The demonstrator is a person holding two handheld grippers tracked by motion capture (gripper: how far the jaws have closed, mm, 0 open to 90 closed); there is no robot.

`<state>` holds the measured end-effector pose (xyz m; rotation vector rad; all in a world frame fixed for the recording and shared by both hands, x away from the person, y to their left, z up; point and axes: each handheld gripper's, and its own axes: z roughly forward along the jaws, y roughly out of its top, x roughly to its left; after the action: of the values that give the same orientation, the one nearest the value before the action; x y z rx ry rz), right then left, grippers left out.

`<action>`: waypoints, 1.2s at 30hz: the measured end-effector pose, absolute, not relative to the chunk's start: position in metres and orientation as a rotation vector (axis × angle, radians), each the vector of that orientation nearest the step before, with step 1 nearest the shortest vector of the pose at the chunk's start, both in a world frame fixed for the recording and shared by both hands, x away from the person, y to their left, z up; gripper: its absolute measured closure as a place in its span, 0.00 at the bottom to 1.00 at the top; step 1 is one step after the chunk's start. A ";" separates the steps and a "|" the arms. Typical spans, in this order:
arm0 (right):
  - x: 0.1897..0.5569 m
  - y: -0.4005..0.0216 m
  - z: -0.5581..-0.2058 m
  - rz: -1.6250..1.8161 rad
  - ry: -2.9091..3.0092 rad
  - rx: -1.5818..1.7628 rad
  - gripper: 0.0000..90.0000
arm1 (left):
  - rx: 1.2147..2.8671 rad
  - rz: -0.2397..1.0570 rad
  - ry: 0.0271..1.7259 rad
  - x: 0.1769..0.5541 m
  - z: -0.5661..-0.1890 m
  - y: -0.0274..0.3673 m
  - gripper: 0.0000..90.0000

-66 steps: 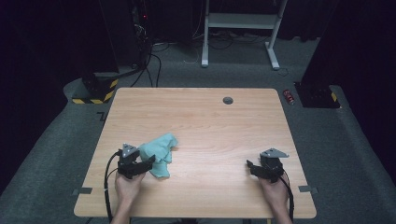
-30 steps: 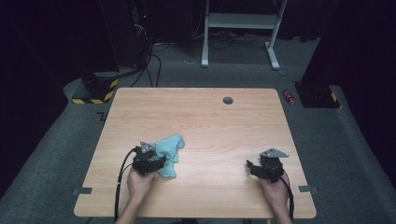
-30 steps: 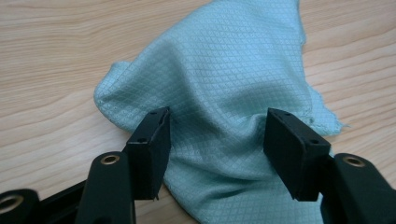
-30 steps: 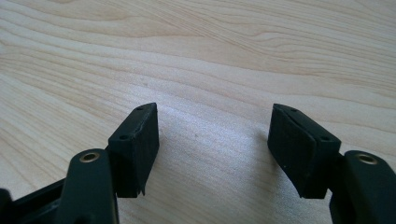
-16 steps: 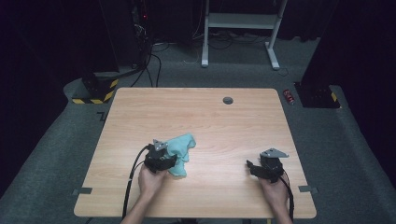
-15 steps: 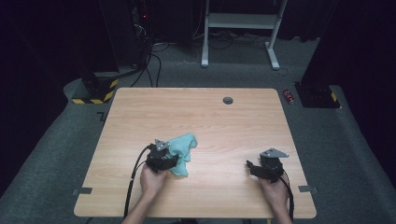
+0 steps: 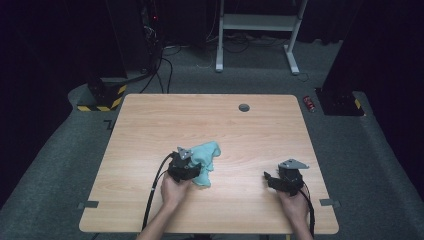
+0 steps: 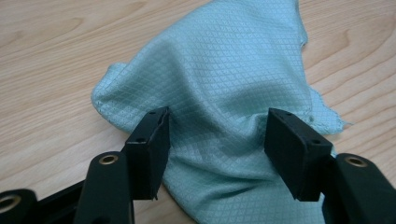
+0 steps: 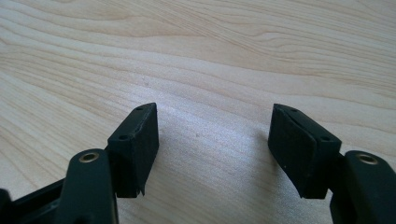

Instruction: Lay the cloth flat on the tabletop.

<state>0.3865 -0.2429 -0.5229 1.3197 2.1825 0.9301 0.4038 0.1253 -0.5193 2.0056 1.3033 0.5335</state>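
A light teal cloth lies crumpled on the wooden table, left of the middle near the front. My left gripper sits on the cloth's near edge. In the left gripper view its jaws stand wide apart on the cloth, which bulges up between them; my left gripper is open. My right gripper rests low at the front right of the table, pointing left. It is open over bare wood, with nothing between the jaws.
A small grey round insert sits in the table near its far edge. On the floor beyond are a red item, a white stand frame and a black-and-yellow striped base with cables.
My left gripper has slid to the right across the table, and the teal cloth has moved along with it. The right gripper has stayed in place.
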 end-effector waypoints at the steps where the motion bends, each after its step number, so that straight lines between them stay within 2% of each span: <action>1: 0.387 -0.243 -0.523 0.930 2.183 1.318 0.37 | 2.002 0.531 1.303 0.405 -0.519 0.123 0.45; 21: 0.387 -0.243 -0.523 0.928 2.183 1.317 0.37 | 2.006 0.486 1.237 0.417 -0.520 0.092 0.44; 29: 0.388 -0.242 -0.523 0.929 2.180 1.322 0.37 | 2.002 0.454 1.158 0.400 -0.500 0.094 0.42; 36: 0.388 -0.241 -0.523 0.930 2.179 1.323 0.37 | 2.105 0.476 1.061 0.394 -0.495 0.077 0.45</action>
<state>0.3881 -0.2414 -0.5230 1.3233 2.1794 0.9299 0.3941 0.0772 -0.4947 2.1045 1.0605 0.4764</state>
